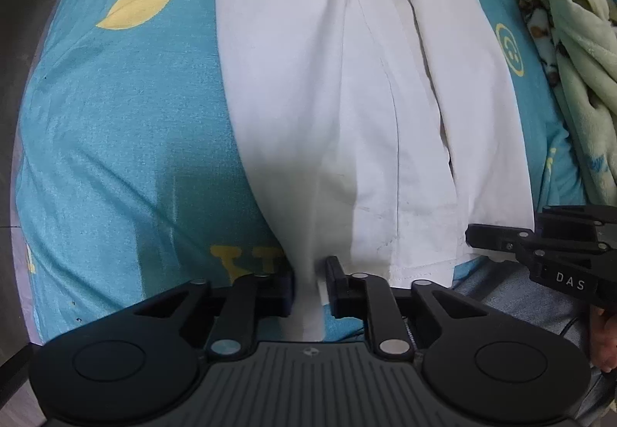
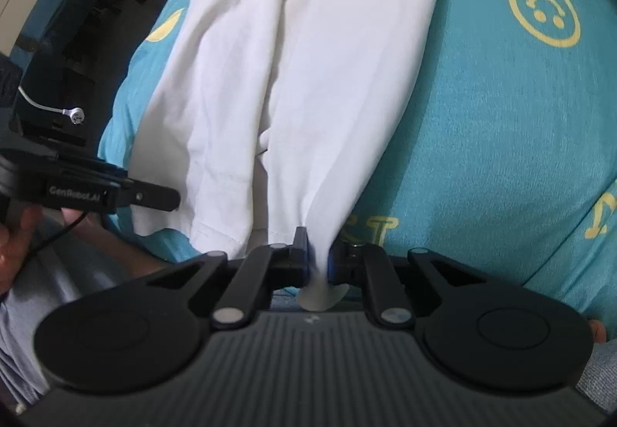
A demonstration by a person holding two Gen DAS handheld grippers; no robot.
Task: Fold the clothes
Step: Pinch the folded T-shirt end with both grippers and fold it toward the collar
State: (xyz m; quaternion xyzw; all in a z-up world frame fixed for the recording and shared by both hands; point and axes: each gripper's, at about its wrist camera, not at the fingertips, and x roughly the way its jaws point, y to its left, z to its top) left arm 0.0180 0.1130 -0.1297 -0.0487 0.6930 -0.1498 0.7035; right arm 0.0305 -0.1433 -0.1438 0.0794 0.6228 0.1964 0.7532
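Observation:
A white garment lies lengthwise on a teal bed sheet, folded into a long strip with seams running away from me. My left gripper is shut on the garment's near left corner, with white cloth pinched between its black fingers. In the right wrist view the same white garment stretches away, and my right gripper is shut on its near right corner; a tuft of cloth pokes out behind the pads. Each gripper shows at the edge of the other's view: the right gripper, the left gripper.
The teal sheet has yellow leaf, letter and smiley prints. A green patterned blanket is bunched at the right. The bed's left edge drops to a dark floor. A white cable and dark furniture stand left. The person's grey-clad legs are near.

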